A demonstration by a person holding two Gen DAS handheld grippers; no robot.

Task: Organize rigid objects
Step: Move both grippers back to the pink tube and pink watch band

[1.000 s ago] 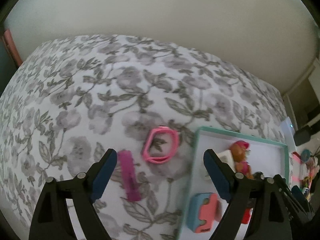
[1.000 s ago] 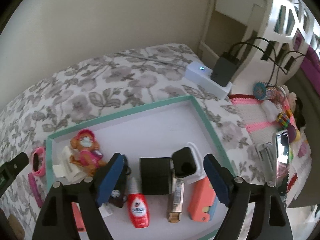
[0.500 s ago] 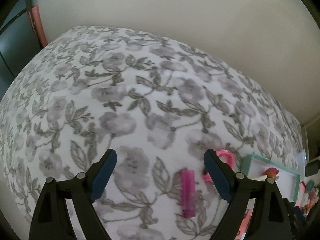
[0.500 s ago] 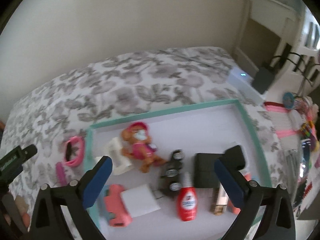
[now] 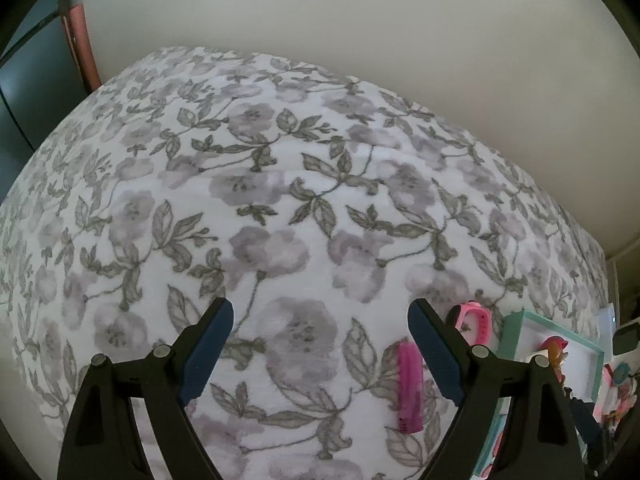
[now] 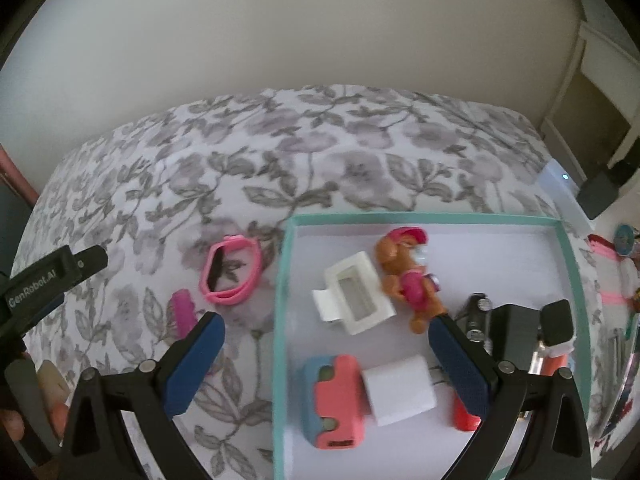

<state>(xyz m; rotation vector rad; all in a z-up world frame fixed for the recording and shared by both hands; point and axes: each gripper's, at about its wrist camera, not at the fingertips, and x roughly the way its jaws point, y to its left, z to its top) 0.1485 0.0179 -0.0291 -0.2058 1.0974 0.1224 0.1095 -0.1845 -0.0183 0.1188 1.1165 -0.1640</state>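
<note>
While its blue-padded jaws stand wide apart and hold nothing, the left gripper point(image 5: 320, 344) hangs above a floral bedspread point(image 5: 280, 200), with a magenta comb point(image 5: 411, 388) lying flat just inside its right finger and a pink wristband point(image 5: 472, 318) beyond that fingertip. Equally wide and bare, the right gripper point(image 6: 326, 342) spans the left wall of a teal-rimmed tray point(image 6: 282, 280). Between its fingers lie a coral-and-blue case point(image 6: 336, 400) and a white cube charger point(image 6: 400, 394) touching it. Farther in rest a white open box point(image 6: 356, 298) and, beside it, a toy pup in pink point(image 6: 408, 276). Dark objects crowd the tray's right side, too blurred to name. Outside the tray's left wall, the wristband point(image 6: 232, 270) and comb point(image 6: 183, 312) sit on the bedspread point(image 6: 320, 152), near each other but apart.
</note>
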